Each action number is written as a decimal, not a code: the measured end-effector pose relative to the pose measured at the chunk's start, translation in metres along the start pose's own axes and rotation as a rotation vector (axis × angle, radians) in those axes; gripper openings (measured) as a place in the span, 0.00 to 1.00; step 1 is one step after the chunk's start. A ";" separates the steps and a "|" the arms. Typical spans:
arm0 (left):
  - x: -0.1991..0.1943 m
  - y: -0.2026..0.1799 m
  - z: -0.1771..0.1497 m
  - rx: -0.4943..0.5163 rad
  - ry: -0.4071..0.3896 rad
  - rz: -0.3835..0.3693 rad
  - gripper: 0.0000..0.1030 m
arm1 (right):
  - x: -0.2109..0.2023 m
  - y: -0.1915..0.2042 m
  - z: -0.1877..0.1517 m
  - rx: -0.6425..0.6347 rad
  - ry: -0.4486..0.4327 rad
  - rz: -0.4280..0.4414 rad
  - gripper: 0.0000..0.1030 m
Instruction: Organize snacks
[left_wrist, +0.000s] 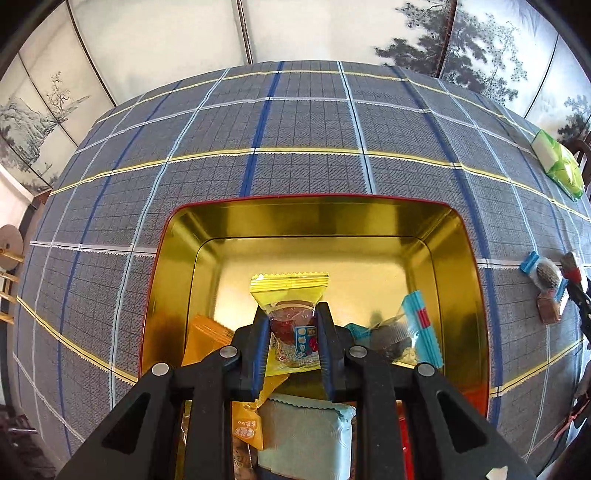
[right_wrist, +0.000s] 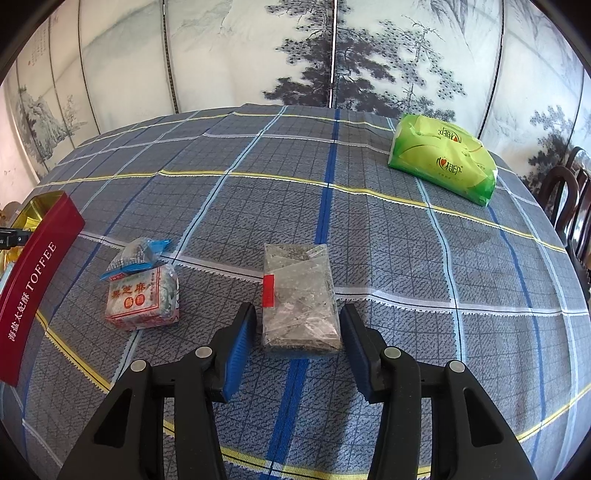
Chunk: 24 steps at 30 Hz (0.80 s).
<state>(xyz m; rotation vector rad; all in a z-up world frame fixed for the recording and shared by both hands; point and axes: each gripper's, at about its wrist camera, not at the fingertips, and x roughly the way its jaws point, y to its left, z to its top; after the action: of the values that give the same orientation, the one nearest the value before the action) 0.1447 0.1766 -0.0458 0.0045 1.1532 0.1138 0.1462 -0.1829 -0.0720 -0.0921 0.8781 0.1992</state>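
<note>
Left hand-held gripper (left_wrist: 292, 314) is clamped on one yellow-topped snack packet (left_wrist: 291, 291), holding it over the gold inside of the open tin (left_wrist: 458, 266). Four more wrapped snacks show in the tin: one orange packet (left_wrist: 207, 338) to the left, one blue-edged packet (left_wrist: 421, 325) to the right, and nearer the camera one pale green packet (left_wrist: 306, 439) and one small orange packet (left_wrist: 248, 430).

Right hand-held gripper (right_wrist: 298, 319) has its two blue pads spread, and they have just been opening; one clear-wrapped dark bar (right_wrist: 301, 302) with a red tab lies on the table (right_wrist: 406, 277) between them, with gaps on both sides. To its left lie two snacks touching each other: one square packet with red lettering (right_wrist: 138, 302) and, leaning on its far edge, one blue-ended packet (right_wrist: 138, 254). The tin's red side, printed TOFFEE, stands at the left edge. One green tissue pack (right_wrist: 443, 157) sits well apart at the far right of the checked cloth.
</note>
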 end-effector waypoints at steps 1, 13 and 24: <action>0.001 0.000 0.000 0.002 0.002 0.000 0.20 | 0.001 0.000 0.002 0.006 0.003 -0.004 0.49; 0.010 0.001 0.000 0.016 0.025 0.026 0.22 | 0.006 0.009 0.010 0.015 0.018 -0.032 0.41; 0.009 -0.003 0.000 0.049 0.022 0.062 0.29 | 0.009 0.014 0.017 0.026 0.077 -0.050 0.36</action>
<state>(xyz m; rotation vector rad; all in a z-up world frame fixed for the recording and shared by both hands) 0.1483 0.1742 -0.0545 0.0828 1.1784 0.1406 0.1620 -0.1655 -0.0683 -0.0978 0.9535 0.1384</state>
